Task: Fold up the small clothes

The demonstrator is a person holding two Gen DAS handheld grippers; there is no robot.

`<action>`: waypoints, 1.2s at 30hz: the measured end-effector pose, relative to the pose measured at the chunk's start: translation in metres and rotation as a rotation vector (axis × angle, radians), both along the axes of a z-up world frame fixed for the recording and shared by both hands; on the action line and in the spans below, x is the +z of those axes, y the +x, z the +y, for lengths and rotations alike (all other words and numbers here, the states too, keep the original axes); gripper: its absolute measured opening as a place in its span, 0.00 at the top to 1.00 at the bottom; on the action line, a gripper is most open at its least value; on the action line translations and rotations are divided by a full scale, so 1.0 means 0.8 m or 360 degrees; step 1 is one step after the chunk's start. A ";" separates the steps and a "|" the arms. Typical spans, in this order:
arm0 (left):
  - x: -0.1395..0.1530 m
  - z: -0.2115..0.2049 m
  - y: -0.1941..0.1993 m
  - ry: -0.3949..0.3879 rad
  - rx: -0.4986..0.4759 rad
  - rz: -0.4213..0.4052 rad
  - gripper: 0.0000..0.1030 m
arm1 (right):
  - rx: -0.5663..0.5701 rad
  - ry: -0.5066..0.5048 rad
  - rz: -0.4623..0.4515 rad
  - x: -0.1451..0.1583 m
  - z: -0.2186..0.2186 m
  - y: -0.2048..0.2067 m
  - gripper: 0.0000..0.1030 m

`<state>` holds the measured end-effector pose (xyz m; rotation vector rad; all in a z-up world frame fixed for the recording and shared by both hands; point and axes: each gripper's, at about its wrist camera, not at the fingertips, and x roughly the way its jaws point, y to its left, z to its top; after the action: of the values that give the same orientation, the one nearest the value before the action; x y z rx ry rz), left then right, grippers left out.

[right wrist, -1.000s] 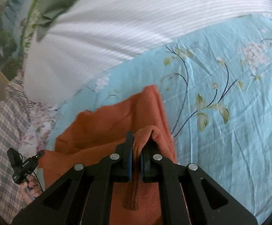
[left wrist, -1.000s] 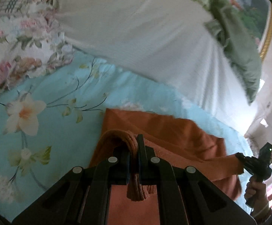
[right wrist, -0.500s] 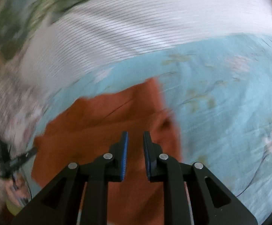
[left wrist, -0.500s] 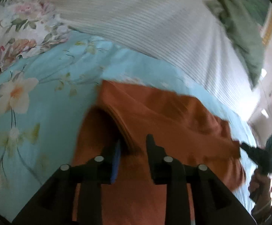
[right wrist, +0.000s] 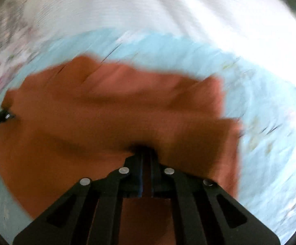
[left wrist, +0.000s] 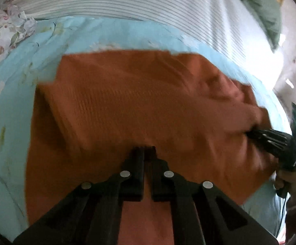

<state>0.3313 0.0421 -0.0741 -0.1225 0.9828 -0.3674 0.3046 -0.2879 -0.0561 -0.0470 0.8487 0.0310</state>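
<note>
My left hand-held gripper (left wrist: 145, 153) is matt black plastic with small round metal fasteners that catch the light; the right hand-held gripper (right wrist: 146, 153) looks the same, with a thin blue lining on the inner face of its fingers. The orange garment (left wrist: 137, 106) I see is soft knit cloth with a fine ribbed texture, matt throughout. The bed sheet (left wrist: 15, 77) under it is smooth light-blue printed cloth with a flower pattern. The white blanket (left wrist: 127, 2) beyond is cloth woven in fine raised stripes.
</note>
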 end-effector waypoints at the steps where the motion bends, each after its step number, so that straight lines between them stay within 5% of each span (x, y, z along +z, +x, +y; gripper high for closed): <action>1: 0.001 0.004 0.012 0.0003 0.0023 -0.0003 0.96 | -0.0064 0.0009 -0.0053 0.011 -0.010 0.006 0.96; 4: 0.019 0.012 0.053 0.0085 0.0182 -0.0086 0.92 | -0.0240 0.0078 -0.0183 0.042 -0.048 0.019 0.92; 6: 0.033 0.027 0.073 0.0096 0.0319 -0.0135 0.83 | -0.0288 0.0104 -0.0213 0.052 -0.063 0.022 0.92; 8: 0.042 0.041 0.079 0.0105 0.0424 -0.0167 0.62 | -0.0301 0.0144 -0.0214 0.059 -0.072 0.019 0.92; 10: 0.049 0.052 0.076 0.0097 0.0493 -0.0190 0.58 | -0.0284 0.0181 -0.0218 0.063 -0.070 0.007 0.92; 25: 0.015 0.066 -0.145 -0.0411 0.0411 -0.0050 0.47 | -0.0139 0.0693 -0.0047 -0.008 -0.019 -0.135 0.92; 31: -0.015 0.067 -0.194 -0.0592 0.0473 0.0056 0.42 | -0.0160 0.0823 -0.0039 -0.019 -0.011 -0.180 0.89; 34: -0.028 0.065 -0.204 -0.0644 0.0501 0.0088 0.42 | -0.0172 0.0848 -0.0048 -0.018 -0.007 -0.192 0.63; 36: -0.030 0.065 -0.206 -0.0683 0.0528 0.0085 0.39 | -0.0170 0.0849 -0.0072 -0.014 -0.006 -0.197 0.61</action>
<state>0.1668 0.0940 -0.0982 -0.6790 0.9057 -0.2648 0.1473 -0.2925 -0.0673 0.4969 0.7742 0.1543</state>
